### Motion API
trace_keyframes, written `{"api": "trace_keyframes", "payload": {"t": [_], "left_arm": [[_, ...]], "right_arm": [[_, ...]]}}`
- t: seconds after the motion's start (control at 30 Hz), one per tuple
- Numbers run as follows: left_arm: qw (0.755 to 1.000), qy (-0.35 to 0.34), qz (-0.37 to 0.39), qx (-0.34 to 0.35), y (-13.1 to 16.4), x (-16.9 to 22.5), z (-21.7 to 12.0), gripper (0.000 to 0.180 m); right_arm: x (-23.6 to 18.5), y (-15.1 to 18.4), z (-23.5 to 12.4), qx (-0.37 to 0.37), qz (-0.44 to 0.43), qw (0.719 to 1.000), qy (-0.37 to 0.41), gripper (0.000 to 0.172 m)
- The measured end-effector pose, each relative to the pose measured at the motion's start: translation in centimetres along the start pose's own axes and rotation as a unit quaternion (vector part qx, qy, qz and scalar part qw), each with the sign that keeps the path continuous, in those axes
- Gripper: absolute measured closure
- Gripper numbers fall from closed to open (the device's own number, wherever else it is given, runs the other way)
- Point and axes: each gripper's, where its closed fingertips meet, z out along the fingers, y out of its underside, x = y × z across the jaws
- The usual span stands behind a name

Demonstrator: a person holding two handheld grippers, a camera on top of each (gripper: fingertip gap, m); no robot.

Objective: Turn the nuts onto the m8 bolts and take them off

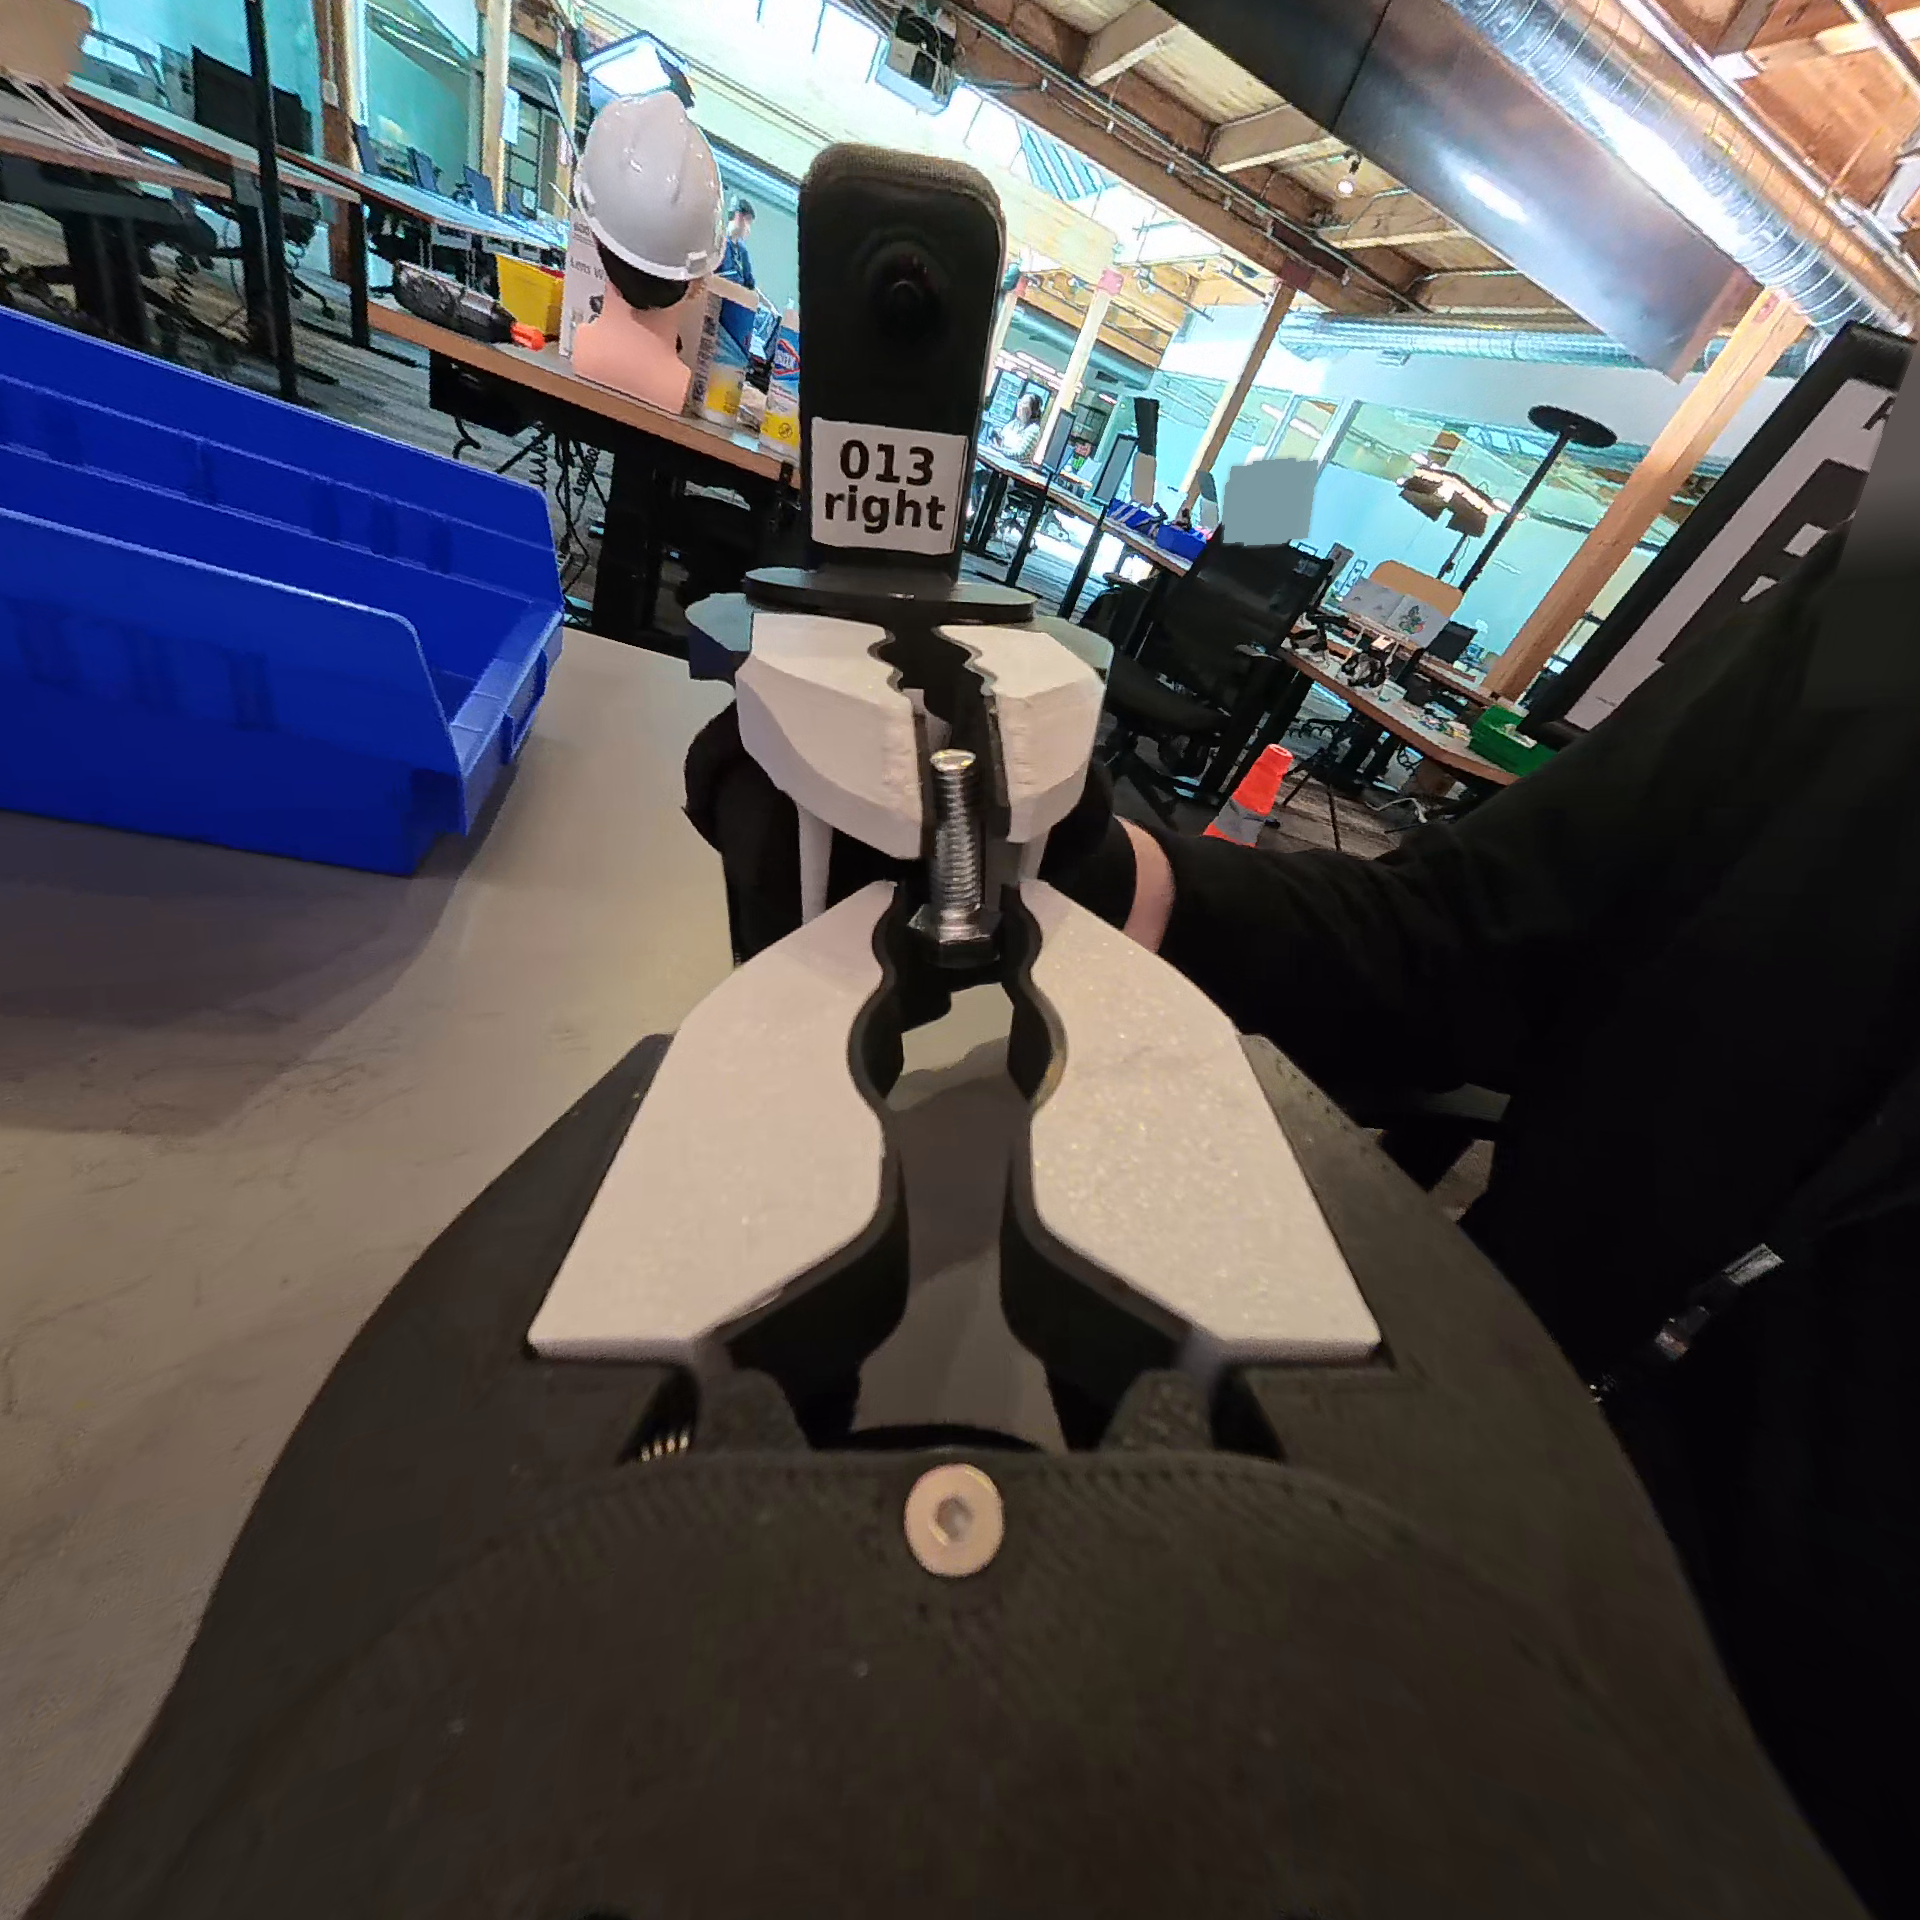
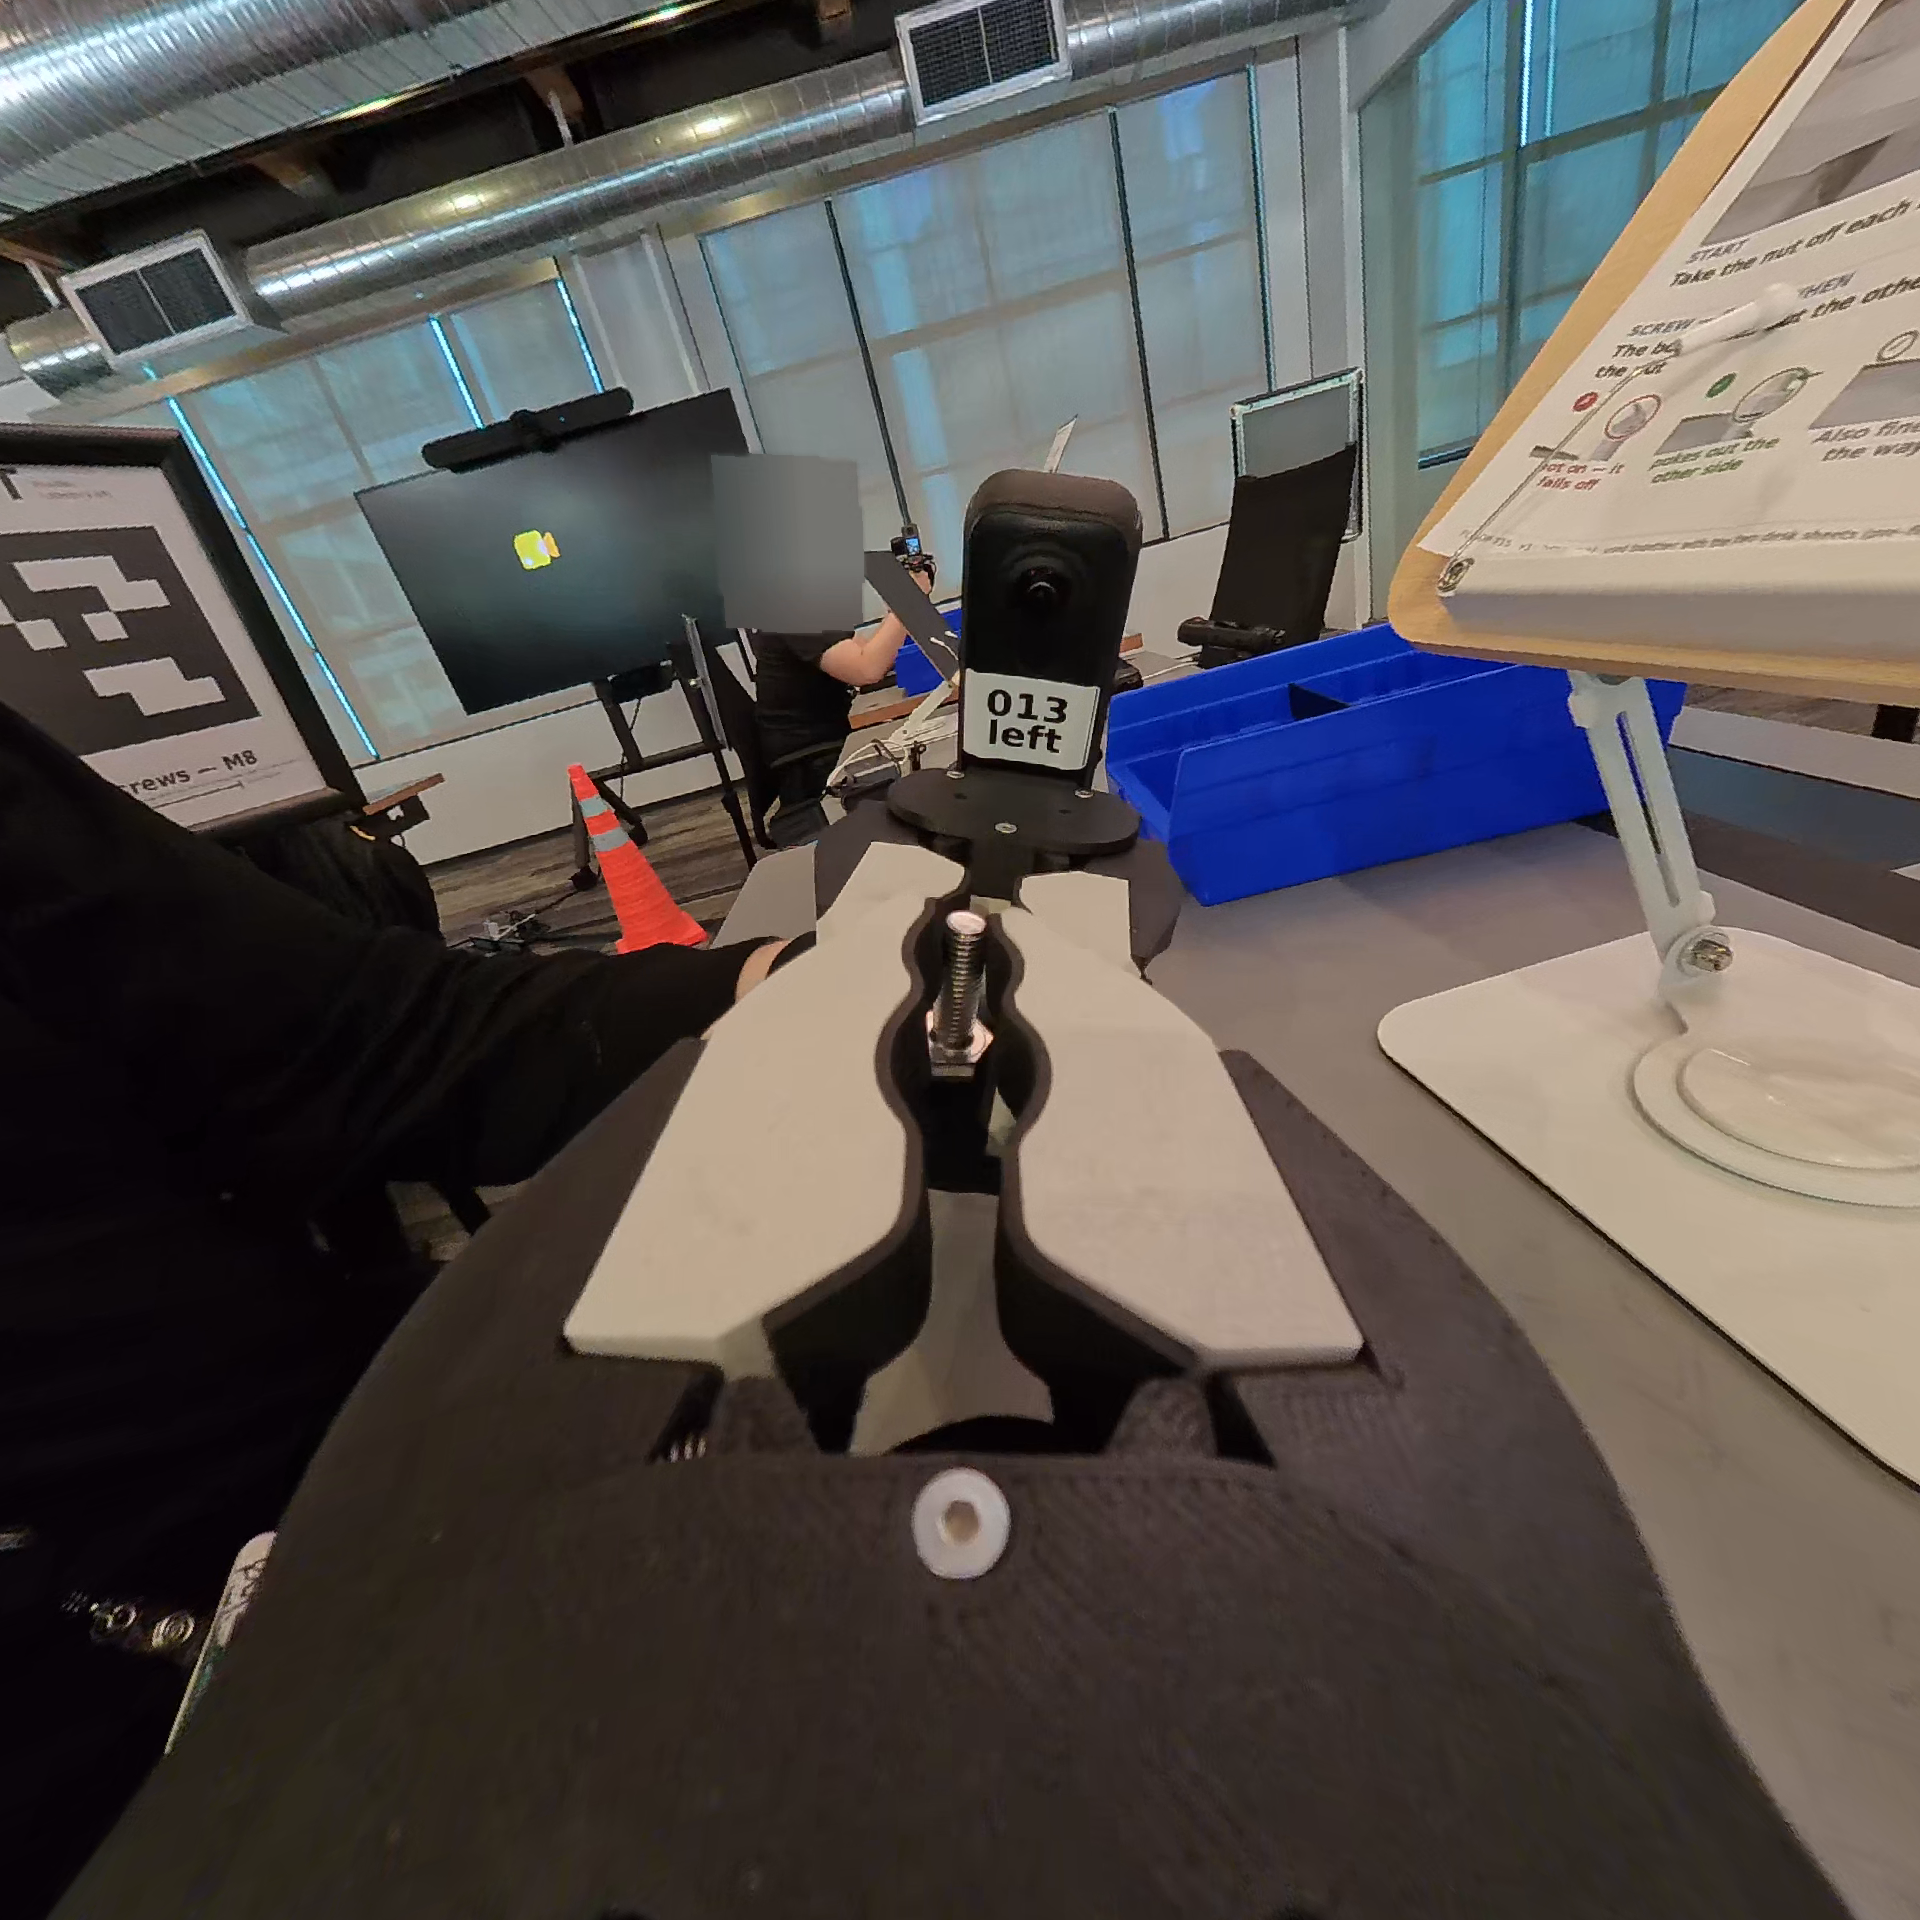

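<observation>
My two grippers face each other tip to tip over the grey surface [image 1: 312, 1039], with one silver bolt [image 1: 954, 831] shared between them. My left gripper [image 1: 954, 914] has its fingers drawn in on the six-sided bottom end of the bolt, right at the very tips, the dark pads pressing on its flats. Whether that piece is the head or a nut run all the way down, I cannot tell. From there the threaded shaft rises up and away from the left gripper into my right gripper [image 2: 966, 914], which is clamped on the threads. The bolt's flat tip shows just at the right gripper's fingertips, while the six-sided end sits lower, in the scalloped hollow between its fingers. Beyond the left gripper, off to its left, a blue bin [image 1: 260, 644] rests on the surface, well apart from the bolt.
</observation>
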Motion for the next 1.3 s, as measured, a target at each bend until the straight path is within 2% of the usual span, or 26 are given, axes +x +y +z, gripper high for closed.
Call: {"api": "trace_keyframes", "payload": {"t": [0.03, 0.1, 0.23, 0.37, 0.43, 0.57, 0.77, 0.9, 1.3], "left_arm": [[1.0, 0.0, 0.002, 0.002, -0.1, 0.0, -0.1, 0.165], [1.0, -0.013, 0.009, -0.002, 0.0, -0.3, -0.5, 0.165], [0.998, -0.053, 0.021, -0.003, 0.3, -1.2, -2.1, 0.165], [0.992, -0.117, 0.051, 0.005, 0.0, -2.4, -4.5, 0.165], [0.987, -0.148, 0.065, 0.0, 0.1, -2.9, -5.8, 0.165], [0.978, -0.191, 0.086, -0.003, -0.1, -3.4, -8.2, 0.165], [0.973, -0.21, 0.082, 0.038, -0.8, -3.9, -10.9, 0.165], [0.971, -0.218, 0.085, 0.04, -1.2, -4.0, -11.7, 0.165], [0.975, -0.201, 0.088, 0.045, -1.5, -2.7, -12.3, 0.165]], "right_arm": [[0.0, -0.1, 0.0, 0.005, 0.004, 1.0, 0.0, 0.164], [0.6, -0.4, -0.1, 0.013, 0.01, 1.0, 0.016, 0.141], [1.2, -1.0, -1.4, 0.013, 0.002, 0.999, 0.037, 0.136], [2.4, 1.7, -2.2, -0.085, -0.017, 0.993, 0.078, 0.137], [3.3, 3.8, -2.5, -0.154, -0.04, 0.982, 0.107, 0.139], [4.6, 9.0, -2.7, -0.323, -0.093, 0.931, 0.14, 0.138], [5.7, 14.2, -1.7, -0.457, -0.118, 0.872, 0.129, 0.138], [6.2, 15.4, -1.5, -0.481, -0.114, 0.862, 0.114, 0.139], [6.5, 15.1, -1.2, -0.506, -0.14, 0.851, 0.02, 0.144]]}}
